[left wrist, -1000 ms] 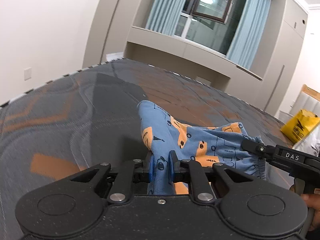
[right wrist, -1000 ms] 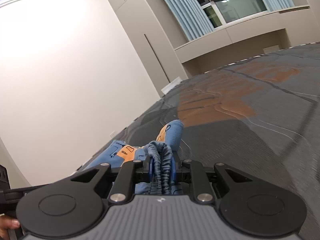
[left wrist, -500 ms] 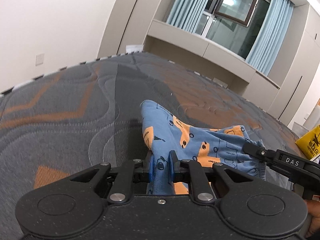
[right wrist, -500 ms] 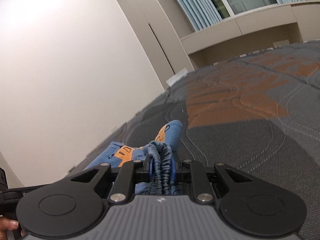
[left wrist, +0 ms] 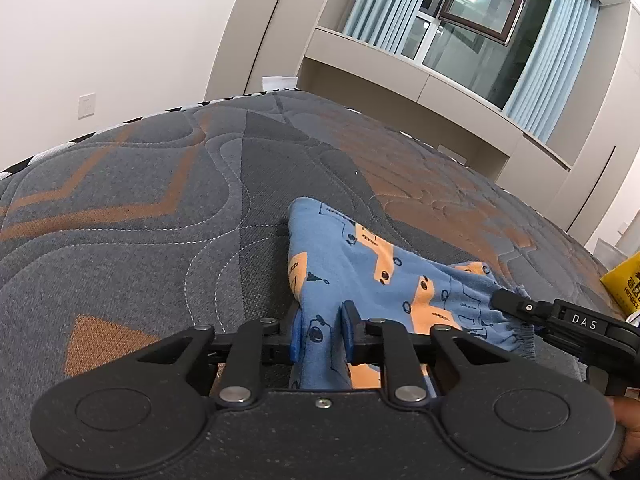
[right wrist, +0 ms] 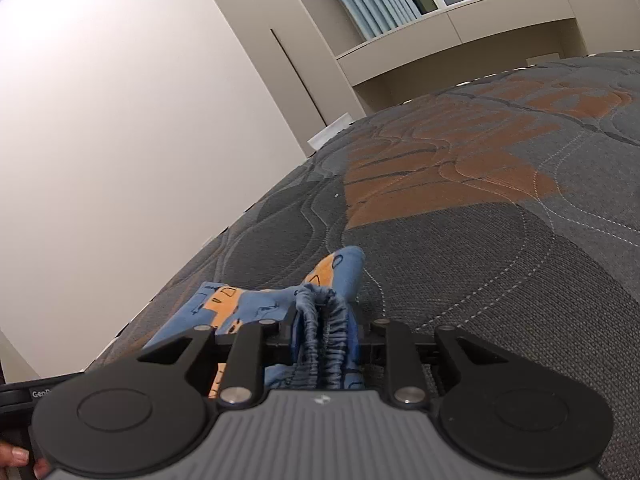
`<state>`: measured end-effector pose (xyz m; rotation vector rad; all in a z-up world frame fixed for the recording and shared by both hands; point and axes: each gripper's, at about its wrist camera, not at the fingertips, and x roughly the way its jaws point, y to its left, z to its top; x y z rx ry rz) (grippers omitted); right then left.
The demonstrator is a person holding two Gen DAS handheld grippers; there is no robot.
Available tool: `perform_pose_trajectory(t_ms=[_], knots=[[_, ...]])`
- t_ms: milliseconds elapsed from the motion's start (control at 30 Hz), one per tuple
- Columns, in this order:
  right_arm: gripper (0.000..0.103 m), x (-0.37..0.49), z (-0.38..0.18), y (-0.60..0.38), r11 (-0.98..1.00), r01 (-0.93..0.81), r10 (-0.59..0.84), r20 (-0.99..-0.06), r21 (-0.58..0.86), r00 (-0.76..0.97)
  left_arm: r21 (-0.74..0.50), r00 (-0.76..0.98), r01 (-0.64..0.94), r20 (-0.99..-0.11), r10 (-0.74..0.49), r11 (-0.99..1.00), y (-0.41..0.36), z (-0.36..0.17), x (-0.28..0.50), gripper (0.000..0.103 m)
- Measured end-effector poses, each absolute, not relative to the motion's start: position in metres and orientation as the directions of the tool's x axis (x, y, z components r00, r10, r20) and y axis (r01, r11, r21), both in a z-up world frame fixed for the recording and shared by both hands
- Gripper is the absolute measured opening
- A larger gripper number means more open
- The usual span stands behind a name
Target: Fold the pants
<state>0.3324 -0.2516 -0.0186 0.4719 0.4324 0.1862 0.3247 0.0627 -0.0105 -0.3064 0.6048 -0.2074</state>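
Both tools loosening on the pants, laid on the bed

Left tool (left wrist: 322,330) has a fold of blue-and-orange pants (left wrist: 360,272) between its blue pads, and its jaws are opening; a sliver of gap shows beside the cloth, so the grip looks released or nearly so. Right tool (right wrist: 326,336) has the bunched elastic waistband (right wrist: 326,320) between its pads, with its jaws opening too. The pants rest low on the quilted grey-and-orange bed (left wrist: 140,208), spread between the two tools, probably so the fold keeps its shape once freed. A yellow bag (left wrist: 624,284) sits beyond the bed's far edge; its contents cannot be seen.
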Motion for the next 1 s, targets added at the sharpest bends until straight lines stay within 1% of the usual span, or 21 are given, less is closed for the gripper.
perform_pose_trajectory(t_ms=[33,67,100,133,167,200,233,267,300,367,400,467,533,567,633,733,800,1000], knots=[[0.034,0.333,-0.019,-0.252,0.877,-0.066,0.264,-0.362,0.476,0.894,-0.338,0.805,0.098,-0.527,-0.275,0.936,0.062,-0.011,0.325,0.023],[0.038,0.333,-0.019,-0.252,0.878,-0.057,0.256,-0.366,0.474,0.895,-0.335,0.806,0.096,-0.527,-0.271,0.937,0.061,-0.010,0.324,0.027],[0.039,0.332,-0.020,-0.254,0.878,-0.052,0.252,-0.367,0.475,0.896,-0.333,0.807,0.094,-0.526,-0.268,0.938,0.060,-0.009,0.324,0.030],[0.040,0.332,-0.020,-0.254,0.877,-0.050,0.250,-0.366,0.477,0.896,-0.330,0.810,0.092,-0.523,-0.263,0.939,0.060,-0.008,0.323,0.038],[0.046,0.331,-0.020,-0.255,0.876,-0.047,0.249,-0.368,0.479,0.896,-0.326,0.815,0.088,-0.520,-0.256,0.941,0.060,-0.007,0.321,0.047],[0.051,0.330,-0.020,-0.255,0.877,-0.048,0.250,-0.367,0.478,0.896,-0.320,0.820,0.083,-0.516,-0.247,0.944,0.060,-0.005,0.320,0.051],[0.061,0.328,-0.019,-0.255,0.879,-0.048,0.246,-0.365,0.474,0.898,-0.317,0.825,0.079,-0.511,-0.240,0.945,0.060,-0.004,0.317,0.058],[0.067,0.326,-0.018,-0.254,0.883,-0.048,0.240,-0.360,0.467,0.902,-0.315,0.830,0.076,-0.506,-0.234,0.946,0.061,-0.004,0.314,0.066],[0.070,0.323,-0.016,-0.254,0.887,-0.053,0.236,-0.352,0.459,0.906,-0.312,0.835,0.071,-0.501,-0.227,0.947,0.061,-0.002,0.312,0.069],[0.079,0.317,-0.012,-0.251,0.897,-0.055,0.225,-0.344,0.439,0.911,-0.306,0.841,0.064,-0.496,-0.216,0.950,0.062,0.000,0.307,0.079],[0.081,0.315,-0.010,-0.249,0.901,-0.056,0.219,-0.341,0.430,0.914,-0.303,0.843,0.059,-0.495,-0.209,0.951,0.062,0.001,0.304,0.082],[0.090,0.308,-0.004,-0.246,0.909,-0.058,0.208,-0.328,0.413,0.921,-0.295,0.850,0.052,-0.488,-0.197,0.954,0.063,0.004,0.298,0.095],[0.095,0.299,0.001,-0.243,0.917,-0.062,0.198,-0.313,0.395,0.929,-0.282,0.866,0.035,-0.470,-0.170,0.959,0.062,0.008,0.290,0.102],[0.098,0.295,0.004,-0.241,0.922,-0.063,0.191,-0.306,0.381,0.933,-0.274,0.880,0.020,-0.451,-0.147,0.962,0.061,0.010,0.285,0.102],[0.100,0.284,0.010,-0.236,0.933,-0.062,0.174,-0.294,0.355,0.940,-0.253,0.898,-0.006,-0.428,-0.106,0.968,0.058,0.016,0.276,0.102],[0.103,0.267,0.018,-0.230,0.945,-0.062,0.155,-0.271,0.322,0.950,-0.274,0.903,-0.010,-0.416,-0.109,0.962,0.057,0.021,0.264,0.102],[0.103,0.254,0.024,-0.225,0.953,-0.060,0.140,-0.255,0.296,0.957,-0.281,0.905,-0.004,-0.410,-0.116,0.960,0.055,0.024,0.255,0.102],[0.103,0.214,0.033,-0.214,0.973,-0.051,0.103,-0.226,0.223,0.969,-0.253,0.908,0.006,-0.403,-0.111,0.967,0.048,0.030,0.222,0.102]])
